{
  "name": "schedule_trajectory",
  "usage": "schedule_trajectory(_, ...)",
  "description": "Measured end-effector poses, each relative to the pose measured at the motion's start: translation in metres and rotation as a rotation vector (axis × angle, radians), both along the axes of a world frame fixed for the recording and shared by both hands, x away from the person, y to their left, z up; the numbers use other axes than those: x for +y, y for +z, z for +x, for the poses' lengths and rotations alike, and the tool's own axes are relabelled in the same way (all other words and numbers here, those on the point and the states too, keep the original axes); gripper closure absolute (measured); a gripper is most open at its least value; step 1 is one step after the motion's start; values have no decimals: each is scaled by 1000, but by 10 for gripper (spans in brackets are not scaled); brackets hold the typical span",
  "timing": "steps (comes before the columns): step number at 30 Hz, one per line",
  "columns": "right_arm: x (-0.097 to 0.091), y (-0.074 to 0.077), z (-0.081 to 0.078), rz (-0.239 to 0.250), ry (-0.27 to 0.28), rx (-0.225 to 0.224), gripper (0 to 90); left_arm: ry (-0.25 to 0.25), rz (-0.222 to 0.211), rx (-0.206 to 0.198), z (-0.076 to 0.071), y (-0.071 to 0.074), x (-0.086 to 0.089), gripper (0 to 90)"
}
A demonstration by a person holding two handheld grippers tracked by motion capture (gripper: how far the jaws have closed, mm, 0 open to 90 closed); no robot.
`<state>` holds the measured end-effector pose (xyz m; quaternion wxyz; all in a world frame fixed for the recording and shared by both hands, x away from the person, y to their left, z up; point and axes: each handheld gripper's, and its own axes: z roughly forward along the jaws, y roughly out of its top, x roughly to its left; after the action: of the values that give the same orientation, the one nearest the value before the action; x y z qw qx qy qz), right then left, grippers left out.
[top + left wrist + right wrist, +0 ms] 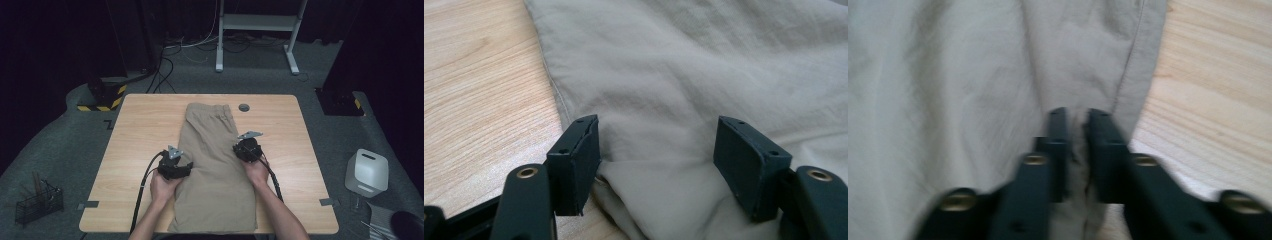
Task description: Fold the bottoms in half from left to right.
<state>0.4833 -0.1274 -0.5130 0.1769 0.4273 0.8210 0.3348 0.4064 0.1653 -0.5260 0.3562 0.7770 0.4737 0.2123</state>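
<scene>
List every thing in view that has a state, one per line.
Khaki trousers: folded lengthwise, lying flat on the table, waistband at the far end.
Left gripper: open, fingers apart over the trousers' left edge.
Right gripper: shut on a pinch of cloth at the trousers' right edge.

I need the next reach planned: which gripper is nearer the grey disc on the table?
Right. The right gripper sits at the shorts' right edge, just below the disc; the left gripper is at their left edge, lower and across the cloth.
</scene>
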Motion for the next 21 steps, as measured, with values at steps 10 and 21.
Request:
schedule_trajectory(10,-25,5,5,-58,-85,-13,666,-1,3,11,0,3,-2,372)
schedule_trajectory(21,9,-3,-26,-4,78,-14,623,-35,28,9,19,3,-14,366)
